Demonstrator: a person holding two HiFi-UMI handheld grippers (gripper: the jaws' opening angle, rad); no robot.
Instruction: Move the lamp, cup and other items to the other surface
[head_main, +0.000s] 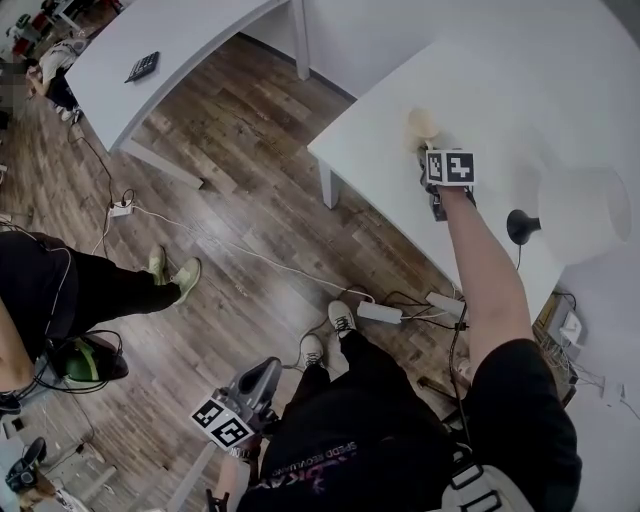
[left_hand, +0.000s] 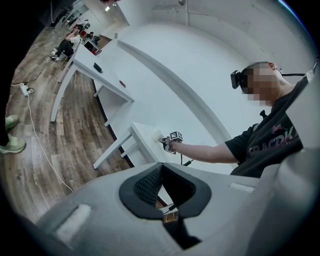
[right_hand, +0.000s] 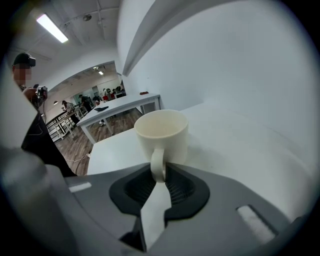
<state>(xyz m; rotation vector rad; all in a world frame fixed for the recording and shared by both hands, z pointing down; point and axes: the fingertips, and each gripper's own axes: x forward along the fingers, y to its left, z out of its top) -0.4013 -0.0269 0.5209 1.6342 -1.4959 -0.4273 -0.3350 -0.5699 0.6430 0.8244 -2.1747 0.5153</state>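
On the white rectangular table, at twelve o'clock, the right gripper is pinching the cream ceramic cup by its handle. Lifting by that thin loop is probably risking a swing and slip. Meanwhile the left gripper is sitting pressed together, empty.

A white power strip lies on the wood floor. From the strip a white cord trails over the boards toward a white adapter, well away from it. Near the strip a bystander stands in black trousers and pale shoes. Farther from the strip than the shoes sits a green-and-black thing I can't make out. Well off on the strip's opposite side lies a dark keypad.
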